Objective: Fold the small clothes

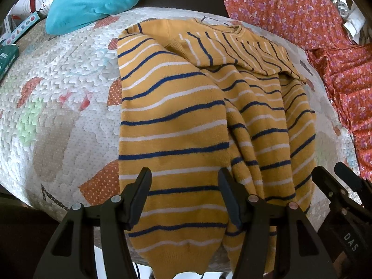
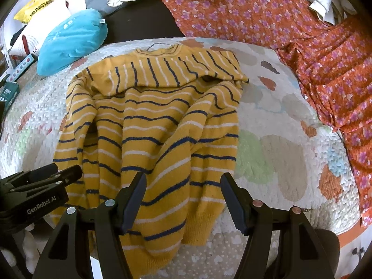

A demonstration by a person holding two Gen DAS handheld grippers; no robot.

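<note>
— 1 garment to report: where does it lie?
— The yellow striped sweater (image 1: 176, 125) lies partly folded on the white quilted mat (image 1: 58, 88), with 1 sleeve (image 2: 172, 72) laid across the chest just below the collar and the hem hanging over the mat's near edge.

— And the tools against it?
— Both of them hover over the hem end. The left gripper (image 1: 184, 200) has its jaws apart above the wide flat panel on the sweater's left half, with striped knit showing between its 2 fingers; I cannot tell whether the tips touch the cloth. The right gripper (image 2: 183, 201) also stands with jaws apart, over the hem corner on the sweater's right side, 1 finger above the knit and the other above bare mat.

— Are the 2 tools close?
— Side by side; each shows at the edge of the other's view.

— What lies further out?
— A teal cushion (image 2: 72, 39) sits past the mat's far left corner, and an orange floral cloth (image 2: 302, 46) spreads along the right side, overlapping the mat's edge.
</note>
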